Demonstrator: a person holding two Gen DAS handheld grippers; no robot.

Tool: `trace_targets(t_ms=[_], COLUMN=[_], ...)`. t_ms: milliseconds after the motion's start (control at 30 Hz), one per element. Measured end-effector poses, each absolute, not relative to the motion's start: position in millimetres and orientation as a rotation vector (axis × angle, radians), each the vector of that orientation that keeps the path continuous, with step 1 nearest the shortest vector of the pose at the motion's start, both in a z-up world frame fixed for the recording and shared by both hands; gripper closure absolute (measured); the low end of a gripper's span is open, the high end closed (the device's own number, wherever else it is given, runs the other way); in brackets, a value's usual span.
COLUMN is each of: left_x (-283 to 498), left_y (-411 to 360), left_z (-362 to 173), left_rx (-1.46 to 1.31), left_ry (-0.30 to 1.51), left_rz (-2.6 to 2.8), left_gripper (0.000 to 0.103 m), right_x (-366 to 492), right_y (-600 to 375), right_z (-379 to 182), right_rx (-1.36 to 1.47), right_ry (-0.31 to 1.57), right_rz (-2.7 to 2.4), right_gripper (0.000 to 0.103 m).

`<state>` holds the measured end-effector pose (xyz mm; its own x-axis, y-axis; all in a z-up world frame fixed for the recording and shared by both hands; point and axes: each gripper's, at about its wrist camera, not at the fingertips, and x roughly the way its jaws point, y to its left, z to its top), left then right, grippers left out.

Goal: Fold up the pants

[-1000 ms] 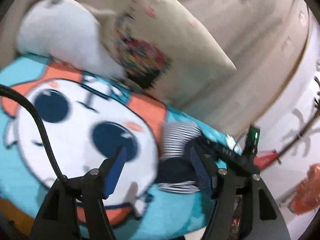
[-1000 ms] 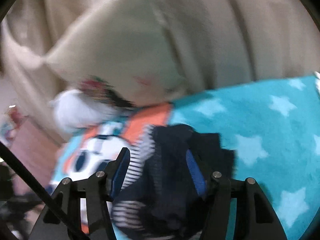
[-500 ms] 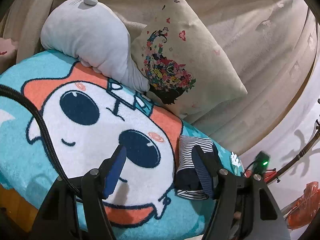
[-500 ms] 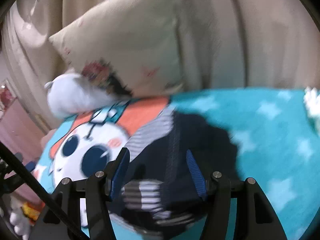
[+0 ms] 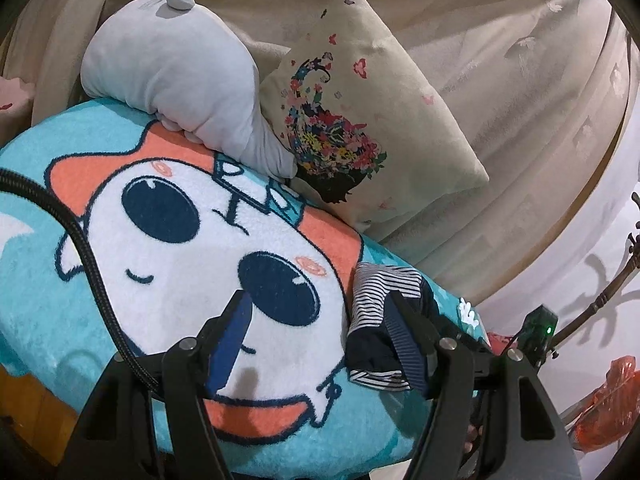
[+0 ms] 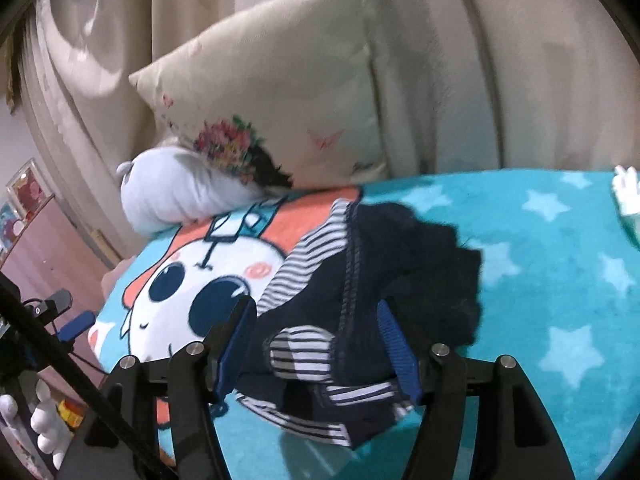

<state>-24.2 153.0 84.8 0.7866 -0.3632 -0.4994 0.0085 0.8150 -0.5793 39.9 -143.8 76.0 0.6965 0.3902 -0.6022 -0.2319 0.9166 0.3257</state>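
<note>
The pants (image 6: pixel 360 304), navy with striped cuffs, lay bunched in a small heap on the cartoon blanket (image 5: pixel 172 264), toward its right edge beside the printed face. The right gripper (image 6: pixel 316 344) hung over the heap with its jaws spread wide and nothing between them; its blue pads (image 6: pixel 394 344) hid part of the cloth, and the near folds were blurred. The left gripper (image 5: pixel 320 336) stood wide apart too, empty, above the printed face; its right finger (image 5: pixel 404 348) covered the heap's near side. A grey plush pillow (image 5: pixel 172 76) and a floral cushion (image 5: pixel 360 120) leaned at the blanket's far edge against a beige curtain (image 5: pixel 520 80).
</note>
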Motion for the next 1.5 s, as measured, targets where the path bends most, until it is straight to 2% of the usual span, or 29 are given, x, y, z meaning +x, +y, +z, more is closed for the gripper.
trace_targets(t_ms=[233,400,567,667,733,1000,1500], left_x=[-28,-31,-29,-25,-23,-27,-29], left_y=[148,146,145,140,136,121,65], left_z=[85,87,85,81,79,84,85], left_rx=[-0.586,-0.568,-0.558,-0.556,-0.549,-0.453,-0.152], left_ry=[0.648,0.652,0.655,0.666,0.677,0.668,0.652], left_rz=[-0.208,-0.204,-0.196,-0.2,-0.203,-0.126,0.023], left_gripper=[0.034,0.033,0.033,0.033,0.033,0.033,0.033], right_x=[82,132,94,64,50,22,-4], right_y=[-141,-141,-165,-189,-205,-249,-244], right_z=[96,51,67,84,86,58,35], right_rx=[0.247,0.332,0.419,0.413,0.396,0.489,0.493], right_ry=[0.703,0.919,0.799,0.712,0.692,0.735,0.75], right_rz=[0.337,0.357,0.402,0.36,0.301,0.22,0.231], right_gripper=[0.035,0.034,0.033,0.025,0.025,0.025,0.025])
